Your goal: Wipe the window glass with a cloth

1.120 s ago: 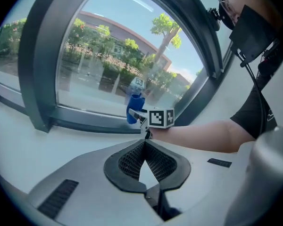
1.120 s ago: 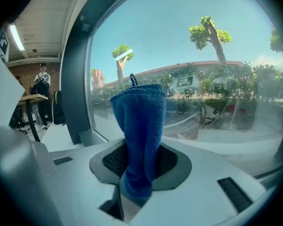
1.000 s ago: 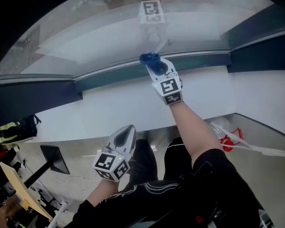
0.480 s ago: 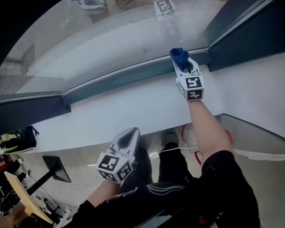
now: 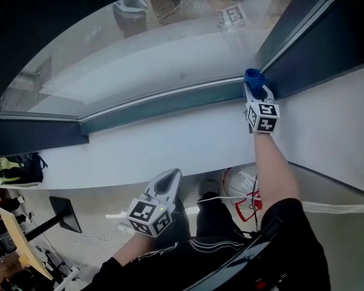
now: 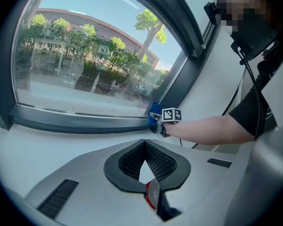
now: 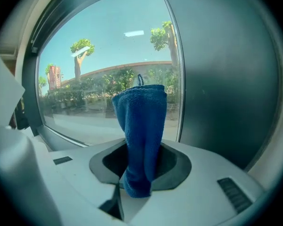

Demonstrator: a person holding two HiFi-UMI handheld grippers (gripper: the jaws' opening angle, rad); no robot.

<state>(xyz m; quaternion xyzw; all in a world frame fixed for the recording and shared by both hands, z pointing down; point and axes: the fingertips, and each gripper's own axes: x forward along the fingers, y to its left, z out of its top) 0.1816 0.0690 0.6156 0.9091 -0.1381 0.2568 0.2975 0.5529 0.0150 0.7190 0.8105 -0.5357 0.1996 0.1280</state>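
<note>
The window glass curves across the top of the head view, above a dark bottom frame and a white sill. My right gripper is shut on a blue cloth and holds it at the pane's lower right corner, against the frame. In the right gripper view the cloth stands up between the jaws of the right gripper, in front of the glass. My left gripper hangs low below the sill, jaws together, with nothing in them. From the left gripper view the cloth shows at the glass corner.
A dark vertical frame post bounds the pane on the right. On the floor below lie a white and red bag, a black stand and a yellow and black bag. The person's legs are under the sill.
My right gripper has slid to the right along the bottom edge of the glass with the cloth, reaching the lower right corner. The left gripper has stayed low.
</note>
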